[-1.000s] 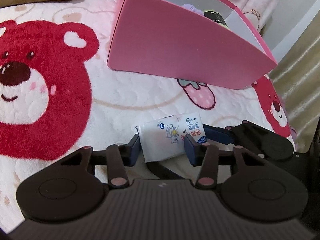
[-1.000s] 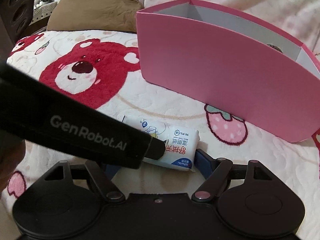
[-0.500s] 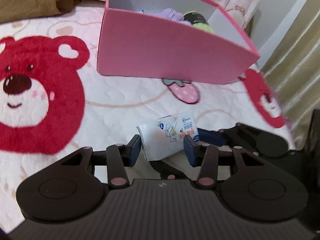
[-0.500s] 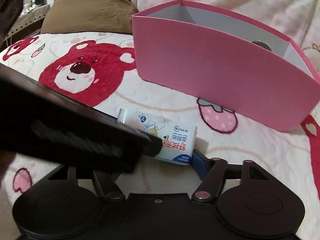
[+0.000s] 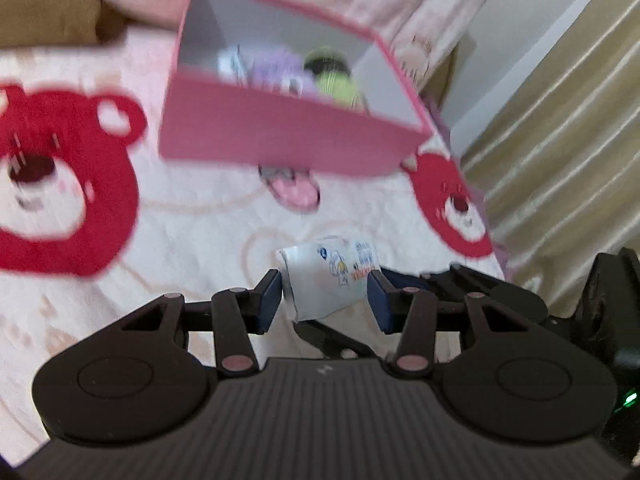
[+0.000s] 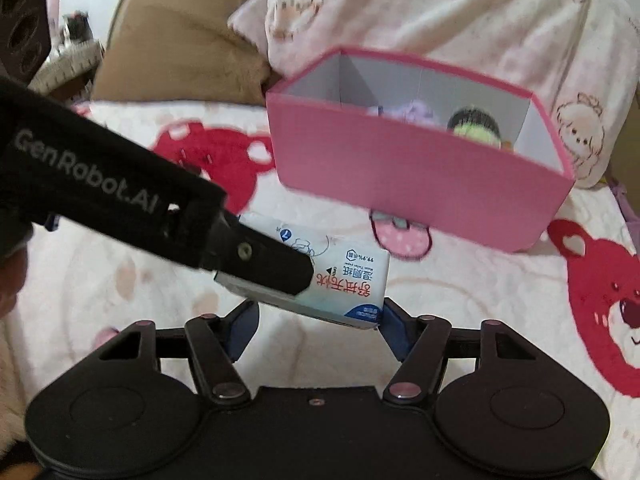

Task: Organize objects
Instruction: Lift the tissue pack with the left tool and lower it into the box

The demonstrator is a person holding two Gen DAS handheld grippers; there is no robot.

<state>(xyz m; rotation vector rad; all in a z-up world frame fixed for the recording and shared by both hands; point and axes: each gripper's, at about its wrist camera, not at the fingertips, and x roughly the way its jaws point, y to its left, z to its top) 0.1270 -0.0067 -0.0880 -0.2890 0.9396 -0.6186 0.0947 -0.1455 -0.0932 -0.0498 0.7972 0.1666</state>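
Left tongs (image 5: 326, 294): the two blue pads are clamped on the near end of a white soft-plastic pack of wet wipes (image 5: 330, 276) with blue and red print; the pack sits between the pads, raised above the bed cover (image 5: 200, 216), a cream plush blanket printed with red bears and pink strawberries.

Right tongs (image 6: 316, 322): the jaws have just been closing; the same pack of wet wipes (image 6: 348, 284) lies between the blue pads, its blue-printed corner touching the right-hand pad; whether the left-hand pad presses on it cannot be told, since the black body of the left tongs (image 6: 256, 256), lettered "GenRobot.AI", crosses in front of it from the left.

Ahead of both tongs, well apart from the pack: an open pink cardboard box (image 6: 416, 184) with a white inner lining, standing on the bed cover; inside it a lilac object (image 6: 412, 110) and a yellow-green object with a dark top (image 6: 476, 126), both blurred.

Beyond the box: a brown cushion (image 6: 180, 52) and a pale pink printed blanket (image 6: 460, 12); to the right of the left tongs, a beige curtain (image 5: 568, 128).
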